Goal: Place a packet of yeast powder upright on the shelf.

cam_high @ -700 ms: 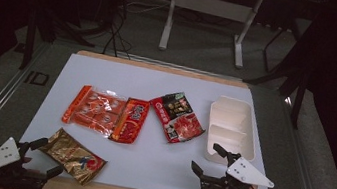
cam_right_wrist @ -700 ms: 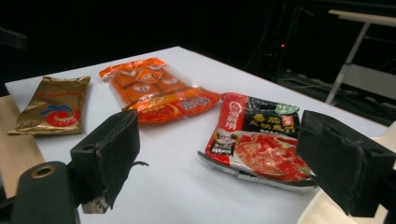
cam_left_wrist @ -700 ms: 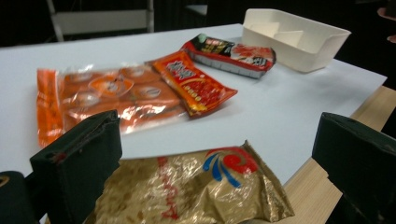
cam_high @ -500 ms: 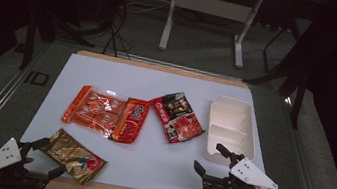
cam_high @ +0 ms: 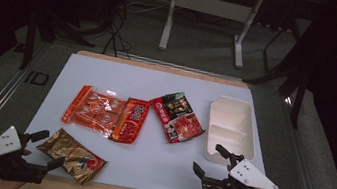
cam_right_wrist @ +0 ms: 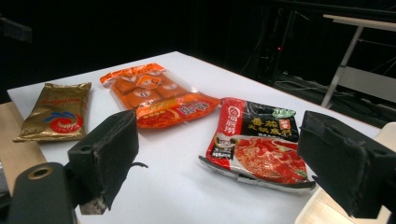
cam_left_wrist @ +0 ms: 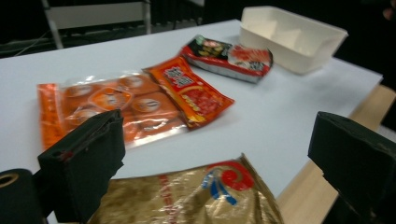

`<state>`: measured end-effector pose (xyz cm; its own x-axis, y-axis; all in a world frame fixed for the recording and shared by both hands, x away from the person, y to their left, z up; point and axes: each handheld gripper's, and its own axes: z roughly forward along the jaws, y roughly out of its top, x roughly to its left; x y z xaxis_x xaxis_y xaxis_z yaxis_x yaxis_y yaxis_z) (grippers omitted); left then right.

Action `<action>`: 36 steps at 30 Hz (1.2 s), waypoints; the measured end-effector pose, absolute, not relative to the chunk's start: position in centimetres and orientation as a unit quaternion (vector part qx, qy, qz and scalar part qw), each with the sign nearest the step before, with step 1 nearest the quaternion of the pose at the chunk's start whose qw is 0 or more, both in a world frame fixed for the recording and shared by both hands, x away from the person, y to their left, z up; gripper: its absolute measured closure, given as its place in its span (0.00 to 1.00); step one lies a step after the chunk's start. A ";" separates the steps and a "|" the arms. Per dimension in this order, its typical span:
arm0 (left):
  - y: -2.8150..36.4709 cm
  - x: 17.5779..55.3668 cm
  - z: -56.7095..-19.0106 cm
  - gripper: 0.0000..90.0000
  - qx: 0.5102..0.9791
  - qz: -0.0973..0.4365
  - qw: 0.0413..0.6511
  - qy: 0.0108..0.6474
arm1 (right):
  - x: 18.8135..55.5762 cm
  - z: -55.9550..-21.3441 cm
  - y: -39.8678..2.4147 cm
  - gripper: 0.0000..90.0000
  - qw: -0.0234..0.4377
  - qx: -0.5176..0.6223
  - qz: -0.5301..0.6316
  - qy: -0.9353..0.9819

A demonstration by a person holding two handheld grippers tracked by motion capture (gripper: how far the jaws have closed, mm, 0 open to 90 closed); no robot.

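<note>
High view: gold packet lies flat, long axis toward bottom right.

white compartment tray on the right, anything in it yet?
Empty. The white plastic compartment tray shows bare dividers and floor in the high view; all four snack packets lie flat on the table outside it.

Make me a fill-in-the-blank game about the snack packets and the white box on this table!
1. The gold packet lies nearest the ____ claw.
2. The white box has nothing ____ it.
3. The number of packets on the table is ____.
4. Both claws are ____, not shut.

Missing words: left; inside; four; open
</note>
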<state>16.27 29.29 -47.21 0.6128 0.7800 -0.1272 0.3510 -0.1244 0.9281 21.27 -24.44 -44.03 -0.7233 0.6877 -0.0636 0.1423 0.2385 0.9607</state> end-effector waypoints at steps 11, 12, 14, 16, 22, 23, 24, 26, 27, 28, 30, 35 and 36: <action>32.5 18.3 -49.8 0.17 0.735 0.178 0.477 0.448 | 21.1 -44.1 -23.9 0.14 0.246 0.268 0.545 0.755; 32.7 18.4 -50.1 0.17 0.736 0.173 0.472 0.454 | 21.1 -44.1 -23.9 0.14 0.244 0.268 0.545 0.756; 33.3 18.8 -50.9 0.21 0.732 0.169 0.460 0.474 | 21.1 -44.1 -23.8 0.14 0.244 0.269 0.543 0.757; 33.6 19.1 -51.4 0.22 0.733 0.161 0.448 0.486 | 21.1 -44.2 -23.7 0.14 0.244 0.267 0.541 0.759; 34.2 20.3 -53.2 0.23 0.734 0.121 0.413 0.525 | 21.2 -44.3 -23.6 0.14 0.240 0.268 0.537 0.763; 34.2 20.4 -53.5 0.25 0.736 0.117 0.407 0.529 | 21.2 -44.3 -23.5 0.14 0.239 0.268 0.536 0.764; 34.2 20.5 -53.8 0.26 0.738 0.112 0.403 0.529 | 21.2 -44.3 -23.5 0.14 0.239 0.268 0.535 0.765; 34.4 20.8 -54.4 0.28 0.734 0.099 0.401 0.538 | 21.2 -44.4 -23.5 0.14 0.238 0.268 0.534 0.765; 34.5 20.9 -54.6 0.34 0.732 0.095 0.402 0.542 | 21.3 -44.4 -23.5 0.14 0.237 0.268 0.534 0.766; 34.6 21.0 -54.7 0.37 0.730 0.090 0.405 0.544 | 21.3 -44.4 -23.5 0.14 0.237 0.268 0.534 0.767; 34.6 21.1 -54.9 0.41 0.729 0.076 0.407 0.545 | 21.3 -44.4 -23.4 0.14 0.236 0.267 0.533 0.768; 34.2 21.2 -55.2 0.48 0.734 0.060 0.400 0.546 | 21.3 -44.4 -23.4 0.15 0.236 0.265 0.532 0.769; 34.2 21.2 -55.2 0.51 0.734 0.057 0.399 0.546 | 21.2 -44.4 -23.4 0.15 0.235 0.264 0.531 0.770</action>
